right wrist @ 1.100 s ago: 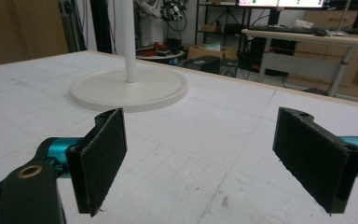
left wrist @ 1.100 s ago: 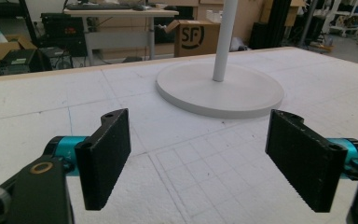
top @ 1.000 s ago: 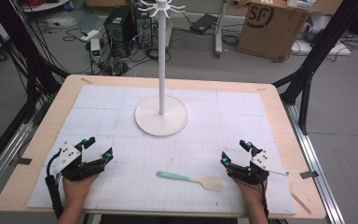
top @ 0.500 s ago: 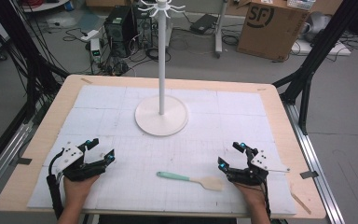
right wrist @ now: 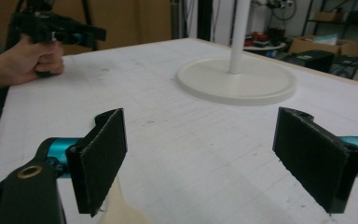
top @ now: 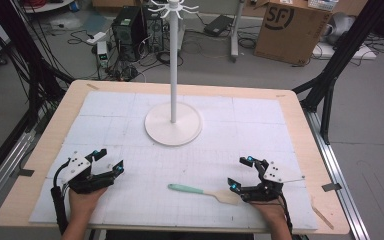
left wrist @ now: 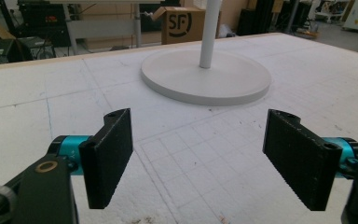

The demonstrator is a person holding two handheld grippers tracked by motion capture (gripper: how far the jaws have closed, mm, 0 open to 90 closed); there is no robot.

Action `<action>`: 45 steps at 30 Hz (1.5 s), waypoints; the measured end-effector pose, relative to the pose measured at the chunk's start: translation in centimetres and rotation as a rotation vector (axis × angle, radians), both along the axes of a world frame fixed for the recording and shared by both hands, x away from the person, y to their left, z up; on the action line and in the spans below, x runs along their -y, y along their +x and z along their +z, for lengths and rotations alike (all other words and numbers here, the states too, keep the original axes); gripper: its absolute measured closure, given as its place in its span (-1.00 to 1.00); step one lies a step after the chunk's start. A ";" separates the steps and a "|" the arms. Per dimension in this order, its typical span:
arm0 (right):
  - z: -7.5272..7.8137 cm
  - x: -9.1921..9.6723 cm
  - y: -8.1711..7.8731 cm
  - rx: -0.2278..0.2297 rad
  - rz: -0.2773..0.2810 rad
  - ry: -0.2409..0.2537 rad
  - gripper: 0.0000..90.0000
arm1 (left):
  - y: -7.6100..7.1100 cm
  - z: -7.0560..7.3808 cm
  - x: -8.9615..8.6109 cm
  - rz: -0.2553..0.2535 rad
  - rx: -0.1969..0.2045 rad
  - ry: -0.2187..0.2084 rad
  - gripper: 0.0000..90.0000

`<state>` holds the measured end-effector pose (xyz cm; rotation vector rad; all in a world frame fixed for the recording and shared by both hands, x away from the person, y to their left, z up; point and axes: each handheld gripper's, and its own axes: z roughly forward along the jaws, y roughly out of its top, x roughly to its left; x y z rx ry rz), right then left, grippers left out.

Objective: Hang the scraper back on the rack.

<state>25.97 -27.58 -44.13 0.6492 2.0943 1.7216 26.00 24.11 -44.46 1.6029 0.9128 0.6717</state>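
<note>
A spatula (top: pixel 200 191) with a mint-green handle and a beige blade lies flat near the table's front edge. My right gripper (top: pixel 238 172) stands open just right of the blade, its nearer fingertip almost at the blade's end. In the right gripper view my right gripper (right wrist: pixel 205 158) holds nothing, and the beige blade (right wrist: pixel 120 211) shows beneath the left jaw. My left gripper (top: pixel 109 160) rests open at the front left, well apart from the spatula. My left gripper (left wrist: pixel 200 158) is empty and faces the stand's base (left wrist: pixel 205 77).
A white hook stand (top: pixel 173 75) rises from a round base (top: pixel 173 131) at the table's middle back. A white gridded mat (top: pixel 130 115) covers the wooden table (top: pixel 300 125). In the right gripper view the person's other hand (right wrist: pixel 32 60) holds the left gripper.
My right gripper has shifted a little left and toward the front edge, closing on the spatula's blade. The left gripper has barely moved.
</note>
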 end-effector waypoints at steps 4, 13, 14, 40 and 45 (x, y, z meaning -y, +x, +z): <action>-0.1 -0.4 0.0 0.004 0.054 -0.026 -0.63 | 0.0 0.0 0.1 -0.004 -0.004 0.004 -0.45; -0.2 -0.9 -0.1 0.001 0.160 -0.070 -0.56 | 0.0 0.0 0.1 -0.008 -0.003 0.010 -0.44; -0.2 -0.9 -0.1 -0.003 0.167 -0.077 -0.56 | 0.0 0.0 0.1 -0.009 -0.005 0.011 -0.44; 0.1 -1.3 0.7 -0.152 0.210 -0.108 -0.55 | 0.1 -0.1 0.2 -0.013 -0.015 0.022 -0.44; 0.3 -1.8 1.2 -0.235 0.228 -0.164 -0.55 | 0.1 -0.1 0.3 -0.014 -0.016 0.019 -0.45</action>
